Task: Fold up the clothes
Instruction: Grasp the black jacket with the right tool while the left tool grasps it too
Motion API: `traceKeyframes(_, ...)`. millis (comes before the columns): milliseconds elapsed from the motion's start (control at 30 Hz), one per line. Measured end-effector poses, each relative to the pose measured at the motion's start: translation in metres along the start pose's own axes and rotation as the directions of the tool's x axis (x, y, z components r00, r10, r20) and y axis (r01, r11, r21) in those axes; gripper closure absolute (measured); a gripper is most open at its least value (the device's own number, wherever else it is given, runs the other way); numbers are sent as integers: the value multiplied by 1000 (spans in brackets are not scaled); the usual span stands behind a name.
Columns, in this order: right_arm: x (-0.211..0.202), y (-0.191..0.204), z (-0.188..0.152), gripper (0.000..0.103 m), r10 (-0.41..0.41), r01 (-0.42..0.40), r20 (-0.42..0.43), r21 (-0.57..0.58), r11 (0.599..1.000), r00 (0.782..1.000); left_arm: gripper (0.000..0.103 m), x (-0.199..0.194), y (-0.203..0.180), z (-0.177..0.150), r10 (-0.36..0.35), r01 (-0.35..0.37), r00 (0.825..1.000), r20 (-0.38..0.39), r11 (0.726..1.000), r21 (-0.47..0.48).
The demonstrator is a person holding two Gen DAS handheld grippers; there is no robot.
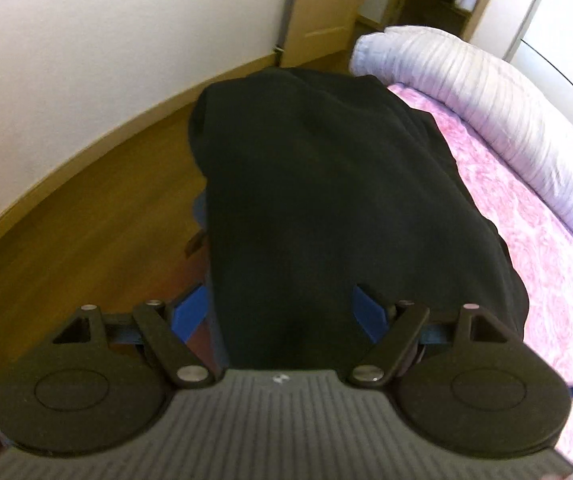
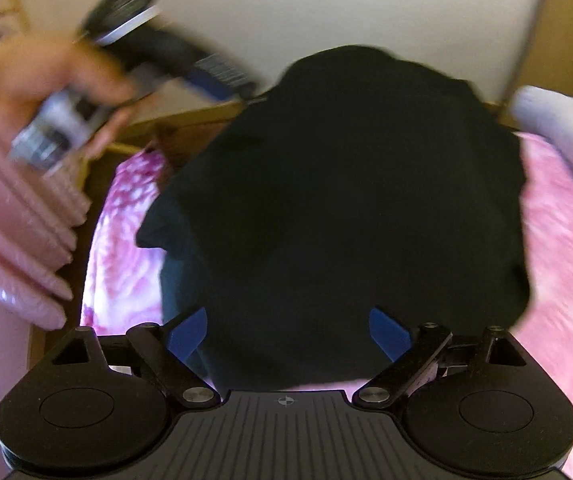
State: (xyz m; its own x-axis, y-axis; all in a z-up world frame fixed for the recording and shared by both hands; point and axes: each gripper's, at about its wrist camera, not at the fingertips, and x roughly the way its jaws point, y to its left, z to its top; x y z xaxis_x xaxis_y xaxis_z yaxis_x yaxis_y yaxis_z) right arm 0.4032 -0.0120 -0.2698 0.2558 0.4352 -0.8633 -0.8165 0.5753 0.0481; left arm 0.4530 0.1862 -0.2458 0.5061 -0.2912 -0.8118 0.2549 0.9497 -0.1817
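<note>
You have one black garment (image 1: 338, 200) and two grippers. It lies on the pink bedspread (image 1: 534, 240), at twelve o'clock from both. Your left gripper (image 1: 282, 312) stands wide, cloth between its blue fingers (image 1: 190, 312), grip unclear. Your right gripper (image 2: 288, 332) stands wide too, over the cloth. A rolled pale quilt (image 1: 486, 92) lies at two o'clock; wooden floor (image 1: 86, 220) at nine. No writing is readable.
</note>
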Motion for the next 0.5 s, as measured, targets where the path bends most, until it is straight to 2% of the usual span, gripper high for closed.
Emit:
traceKeyframes(67,22,8,5,11,6,-7,-34,-38,999,999,29,8,-3,3,-15,15,1000,-12,999,28)
traceKeyframes(100,33,11,7,11,-6,3,-54,-55,998,999,41,10,-6,4,-17,19,1000,-24,999,49)
traceKeyframes(133,42,11,9,11,-13,9,-67,-62,998,998,49,12,-9,4,-13,16,999,-39,997,72)
traceKeyframes(167,47,8,12,11,-12,7,-84,-53,999,996,63,13,-13,6,14,-11,999,-44,998,68)
traceKeyframes(200,52,4,14,12,-9,5,-103,-38,999,995,69,14,-18,10,42,-39,998,-42,997,64)
traceKeyframes(233,56,0,16,12,-6,3,-123,-24,1000,992,82,13,-23,13,42,-38,998,-44,995,93)
traceKeyframes(267,55,-4,17,24,-1,-1,-123,-14,1000,992,98,12,-29,16,40,-35,998,-42,992,119)
traceKeyframes(300,52,-8,18,55,5,-6,-118,-5,1000,993,101,10,-35,18,36,-30,999,-39,989,145)
traceKeyframes(367,46,-16,19,87,8,-7,-105,7,1000,994,103,3,-45,25,4,-2,1000,-11,983,182)
traceKeyframes(433,30,-26,22,91,16,-14,-57,43,999,998,103,-14,-58,37,-63,49,996,57,975,218)
traceKeyframes(500,6,-42,27,92,15,-17,19,120,993,1000,103,-34,-76,58,-102,68,986,130,968,240)
